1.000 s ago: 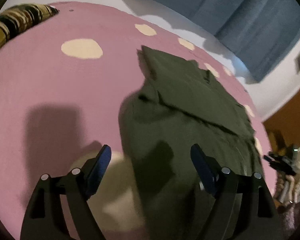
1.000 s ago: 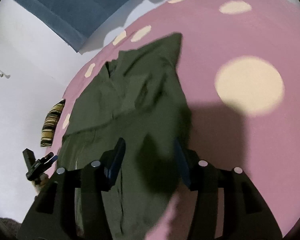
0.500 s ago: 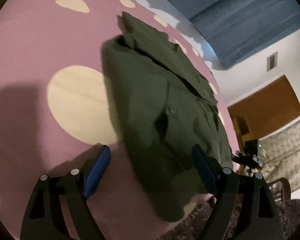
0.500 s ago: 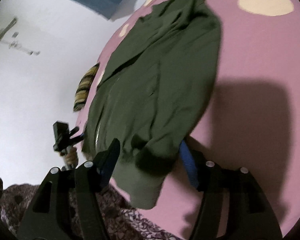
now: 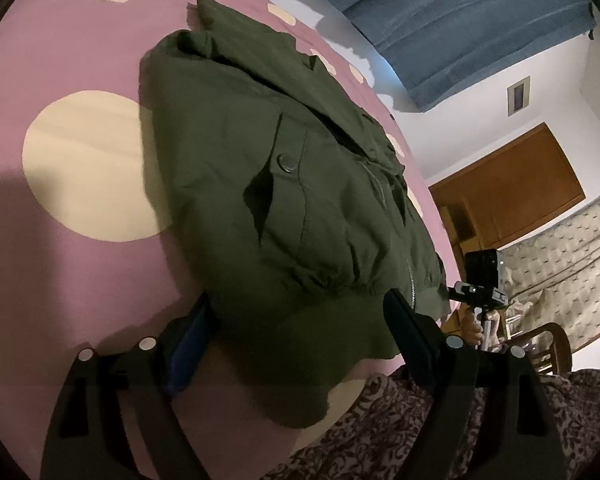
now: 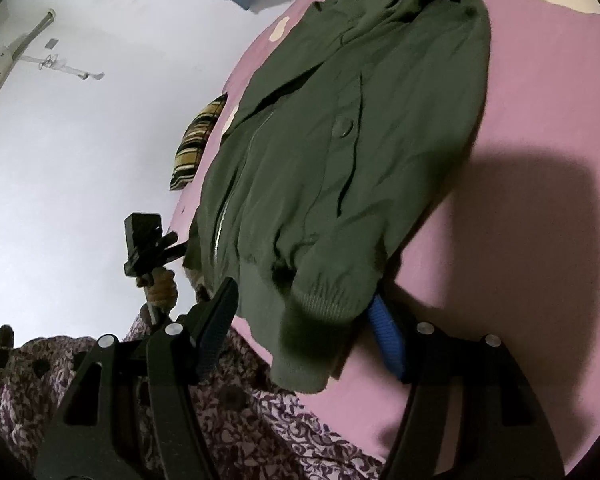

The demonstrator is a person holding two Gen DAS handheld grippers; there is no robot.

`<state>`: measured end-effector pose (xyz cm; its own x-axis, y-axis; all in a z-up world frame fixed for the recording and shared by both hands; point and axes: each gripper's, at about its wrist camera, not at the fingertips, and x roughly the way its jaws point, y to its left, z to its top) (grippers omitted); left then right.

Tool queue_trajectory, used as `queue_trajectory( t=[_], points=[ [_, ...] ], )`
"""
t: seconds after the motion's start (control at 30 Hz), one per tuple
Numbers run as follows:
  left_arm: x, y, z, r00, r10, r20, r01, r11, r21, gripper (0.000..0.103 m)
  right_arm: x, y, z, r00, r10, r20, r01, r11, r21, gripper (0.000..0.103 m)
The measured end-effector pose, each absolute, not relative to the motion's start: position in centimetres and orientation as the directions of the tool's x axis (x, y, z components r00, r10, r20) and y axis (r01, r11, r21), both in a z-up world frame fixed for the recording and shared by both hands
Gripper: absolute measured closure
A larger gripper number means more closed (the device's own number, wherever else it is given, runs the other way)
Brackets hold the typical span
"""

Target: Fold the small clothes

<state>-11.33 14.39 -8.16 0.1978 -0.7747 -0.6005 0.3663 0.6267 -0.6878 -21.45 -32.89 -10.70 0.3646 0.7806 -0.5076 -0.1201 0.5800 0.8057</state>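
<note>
A dark green jacket lies flat on a pink bed cover with cream dots, its ribbed hem toward me at the bed's near edge. My left gripper is open wide and straddles the left half of the hem; the cloth covers the tip of its left finger. In the right wrist view the jacket fills the middle of the pink cover. My right gripper is open around the hem's right corner, which hides part of the blue pad. Neither gripper's pads press on the cloth.
A striped pillow lies at the far side of the bed. Dark floral cloth hangs below the near bed edge. A blue curtain, a wooden door and a chair stand beyond. Each view shows the other hand-held gripper.
Both grippers have drawn back along the jacket to its hem at the near bed edge and tilted. The right jaws have spread wider; the left jaws stayed wide.
</note>
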Motion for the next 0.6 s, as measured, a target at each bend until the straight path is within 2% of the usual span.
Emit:
queue_trajectory(
  t=[0.17, 0.27, 0.33, 0.37, 0.4, 0.47, 0.5, 0.6],
  points=[
    [-11.1, 14.6, -8.2, 0.197, -0.775, -0.600, 0.361, 0.626, -0.691, 0.021, -21.6, -34.1, -9.9, 0.416, 0.710, -0.567, -0.103, 0.657, 0.747, 0.040],
    [-11.1, 14.4, -8.4, 0.206, -0.774, -0.599, 0.374, 0.628, -0.683, 0.021, -21.8, -34.1, -10.9, 0.400, 0.747, -0.530, -0.094, 0.609, 0.787, 0.041],
    [-11.3, 14.0, -8.3, 0.224, -0.754, -0.618, 0.368, 0.652, -0.662, 0.030, -21.8, -32.7, -11.1, 0.363, 0.772, -0.522, -0.132, 0.597, 0.791, 0.045],
    [-11.4, 13.8, -8.2, 0.235, -0.740, -0.630, 0.366, 0.668, -0.648, 0.038, -21.9, -32.3, -11.0, 0.350, 0.771, -0.532, -0.147, 0.606, 0.782, 0.057],
    [-11.4, 13.8, -8.2, 0.244, -0.724, -0.645, 0.358, 0.685, -0.634, 0.052, -21.9, -31.5, -11.2, 0.320, 0.779, -0.539, -0.164, 0.606, 0.778, 0.069],
    [-11.0, 14.0, -8.5, 0.248, -0.694, -0.676, 0.324, 0.717, -0.617, 0.066, -21.9, -30.6, -11.5, 0.305, 0.757, -0.578, -0.167, 0.640, 0.750, 0.077],
    [-10.9, 14.2, -8.6, 0.241, -0.697, -0.675, 0.314, 0.714, -0.626, 0.068, -22.0, -30.6, -11.5, 0.308, 0.758, -0.575, -0.163, 0.638, 0.753, 0.083],
    [-10.7, 14.2, -8.5, 0.237, -0.687, -0.687, 0.315, 0.723, -0.614, 0.072, -22.3, -30.7, -11.3, 0.312, 0.758, -0.573, -0.158, 0.636, 0.756, 0.088]
  ],
)
